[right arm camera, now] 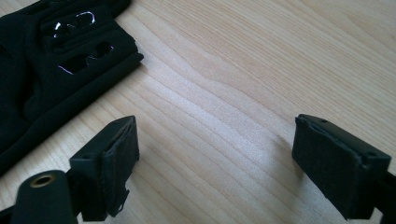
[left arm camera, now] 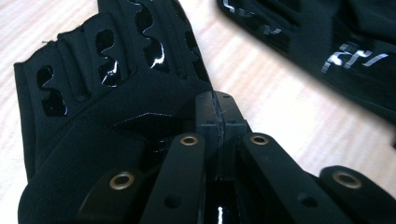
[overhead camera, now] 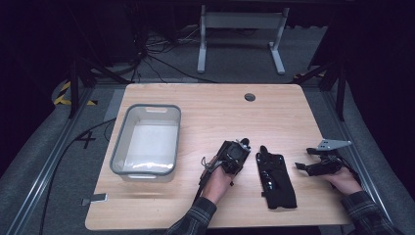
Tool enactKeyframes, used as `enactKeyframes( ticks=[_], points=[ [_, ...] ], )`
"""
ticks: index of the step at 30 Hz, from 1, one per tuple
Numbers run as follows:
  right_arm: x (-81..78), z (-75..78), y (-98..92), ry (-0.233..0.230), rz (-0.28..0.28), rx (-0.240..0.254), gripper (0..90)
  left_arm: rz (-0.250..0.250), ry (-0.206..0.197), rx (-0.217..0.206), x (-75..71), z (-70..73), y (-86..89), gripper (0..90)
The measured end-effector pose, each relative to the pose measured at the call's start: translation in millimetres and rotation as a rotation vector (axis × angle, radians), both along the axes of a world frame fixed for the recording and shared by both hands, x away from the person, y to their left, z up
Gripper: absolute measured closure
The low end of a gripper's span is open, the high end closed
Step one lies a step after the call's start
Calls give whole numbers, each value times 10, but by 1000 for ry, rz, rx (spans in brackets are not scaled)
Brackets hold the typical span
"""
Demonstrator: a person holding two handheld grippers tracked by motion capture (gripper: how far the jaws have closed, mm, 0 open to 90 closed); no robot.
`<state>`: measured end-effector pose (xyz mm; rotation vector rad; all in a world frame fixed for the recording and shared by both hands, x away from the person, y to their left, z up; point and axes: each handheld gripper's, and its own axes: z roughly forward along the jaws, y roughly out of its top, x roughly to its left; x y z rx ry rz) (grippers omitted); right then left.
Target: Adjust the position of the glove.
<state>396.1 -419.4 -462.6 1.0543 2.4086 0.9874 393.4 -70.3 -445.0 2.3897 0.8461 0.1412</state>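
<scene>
Glove [overhead camera: 276,178] flat on table, btwn claws, L claw [left arm camera: 216,109] touching it

Dim high view, dark surroundings; glare on the glove [left arm camera: 112,60], blurred close up.

A pale wooden bench [overhead camera: 215,105] carries a grey plastic tub [overhead camera: 147,139] at its left, a black glove [overhead camera: 275,178] lying flat near the front right, and a small grey tag [overhead camera: 95,199] at the near-left corner.
</scene>
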Motion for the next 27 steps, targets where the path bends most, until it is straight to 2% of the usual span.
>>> enactKeyframes(
  ticks=[6, 11, 14, 17, 21, 27],
  points=[
    [0, 0, 0, 1, 0, 0, 154, -18, 2, -9, -82, -3, -41, 898],
    [0, 0, 0, 0, 0, 0, 154, -5, -11, -63, -73, 108, 51, 891],
    [0, 0, 0, 0, 0, 0, 154, 27, -41, -75, -53, 203, 194, 894],
    [0, 0, 0, 0, 0, 0, 154, 78, -58, -64, -14, 237, 372, 896],
    [0, 0, 0, 0, 0, 0, 154, 135, -54, -43, 49, 191, 563, 897],
    [0, 0, 0, 0, 0, 0, 154, 166, -49, -31, 120, 137, 641, 896]
  ],
)
